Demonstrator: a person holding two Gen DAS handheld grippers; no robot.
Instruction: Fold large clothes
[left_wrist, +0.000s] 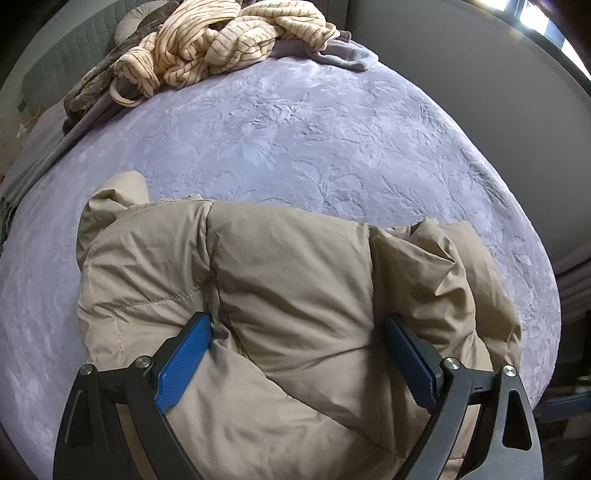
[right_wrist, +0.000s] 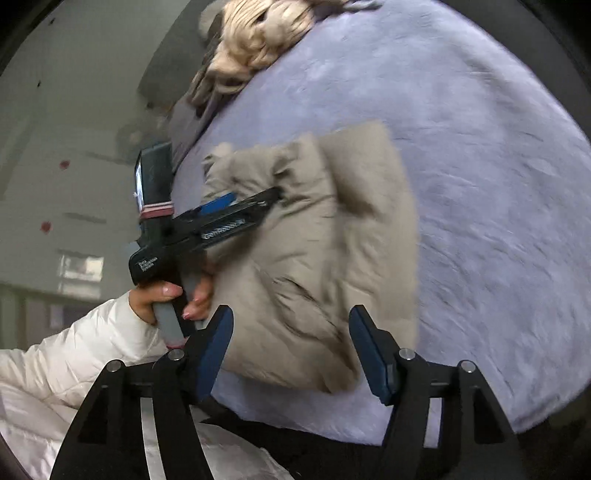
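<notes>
A beige puffer jacket (left_wrist: 288, 280) lies folded into a bundle on the lilac bedspread (left_wrist: 295, 129). My left gripper (left_wrist: 295, 325) is open, its blue pads (left_wrist: 181, 365) pressed down astride a fold of the jacket. In the right wrist view the jacket (right_wrist: 317, 251) is a compact bundle, and the left gripper (right_wrist: 255, 197) rests on its left part, held by a hand. My right gripper (right_wrist: 291, 317) is open and empty, hovering just above the jacket's near edge. That view is motion-blurred.
A cream striped garment (left_wrist: 221, 44) and brown and grey fabrics (left_wrist: 88, 96) are heaped at the bed's far end. A wall (left_wrist: 461, 74) runs along the bed's right side. The person's white sleeve (right_wrist: 74, 354) is at the lower left.
</notes>
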